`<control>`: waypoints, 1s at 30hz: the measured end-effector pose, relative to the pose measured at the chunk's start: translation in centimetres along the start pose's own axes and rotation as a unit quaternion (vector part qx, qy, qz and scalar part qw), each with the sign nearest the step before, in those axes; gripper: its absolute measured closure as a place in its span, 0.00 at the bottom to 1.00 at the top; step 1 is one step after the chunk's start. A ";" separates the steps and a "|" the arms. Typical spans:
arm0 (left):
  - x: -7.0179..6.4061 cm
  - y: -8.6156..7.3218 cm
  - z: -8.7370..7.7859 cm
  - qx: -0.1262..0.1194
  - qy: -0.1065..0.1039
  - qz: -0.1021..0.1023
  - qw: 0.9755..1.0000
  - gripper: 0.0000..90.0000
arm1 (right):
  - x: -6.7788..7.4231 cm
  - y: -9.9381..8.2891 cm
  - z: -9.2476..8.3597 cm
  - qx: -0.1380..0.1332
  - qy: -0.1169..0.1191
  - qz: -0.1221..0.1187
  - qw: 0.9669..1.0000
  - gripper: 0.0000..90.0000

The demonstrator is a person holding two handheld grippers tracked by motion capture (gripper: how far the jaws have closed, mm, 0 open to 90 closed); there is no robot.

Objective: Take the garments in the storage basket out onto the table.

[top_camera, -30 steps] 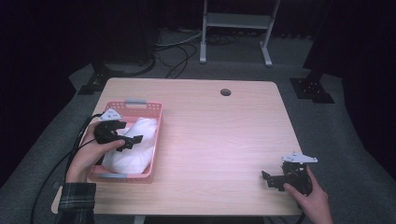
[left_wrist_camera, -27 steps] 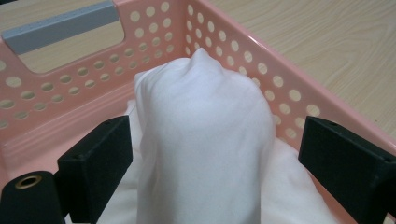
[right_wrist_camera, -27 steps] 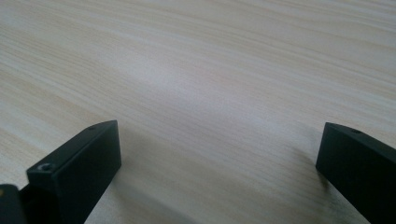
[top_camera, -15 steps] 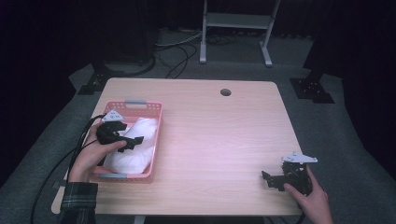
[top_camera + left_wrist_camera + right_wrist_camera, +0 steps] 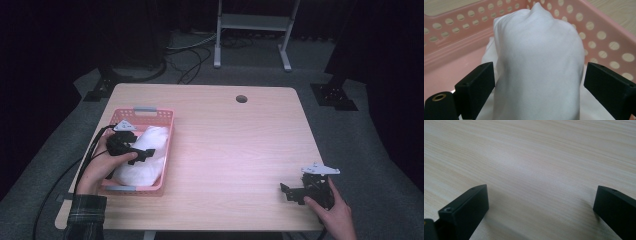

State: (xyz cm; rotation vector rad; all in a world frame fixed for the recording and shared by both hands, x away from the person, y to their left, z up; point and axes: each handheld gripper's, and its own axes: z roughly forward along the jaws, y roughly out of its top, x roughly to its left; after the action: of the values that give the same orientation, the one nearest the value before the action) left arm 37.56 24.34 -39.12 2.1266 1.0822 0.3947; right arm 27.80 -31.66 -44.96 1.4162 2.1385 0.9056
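A white cloth (image 5: 146, 162) lies bunched up in a pink perforated basket (image 5: 142, 111) at the table's left side. My left gripper (image 5: 144, 153) reaches into the basket from the left, low over the cloth. In the left gripper view the cloth (image 5: 537, 47) bulges up between the two wide-set jaws of the left gripper (image 5: 539, 85), with the basket wall (image 5: 604, 40) behind it; the pads stand at the cloth's sides without squeezing it. My right gripper (image 5: 288, 192) rests near the table's front right corner, open, with nothing but bare wood between the jaws of the right gripper (image 5: 541, 207).
The light wooden table (image 5: 230, 135) has a round cable hole (image 5: 241, 98) near its far edge. A metal stand (image 5: 252, 22) and cables lie on the dark floor behind it. A cable trails from the left gripper off the table's left edge.
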 end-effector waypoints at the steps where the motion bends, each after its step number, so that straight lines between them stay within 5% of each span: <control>1: 0.0 0.0 0.1 0.002 0.001 0.000 1.000 0.10 | 0.0 0.0 0.0 0.000 0.000 0.000 1.000 0.00; 30: -0.3 -0.4 2.2 0.076 0.020 0.018 0.997 0.10 | 0.0 0.0 0.0 0.000 0.000 0.000 1.000 0.00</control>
State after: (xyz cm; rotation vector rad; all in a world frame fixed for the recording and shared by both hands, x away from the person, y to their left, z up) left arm 38.33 23.33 -40.93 2.2833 1.1303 0.3833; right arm 27.80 -31.66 -44.96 1.4160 2.1385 0.9053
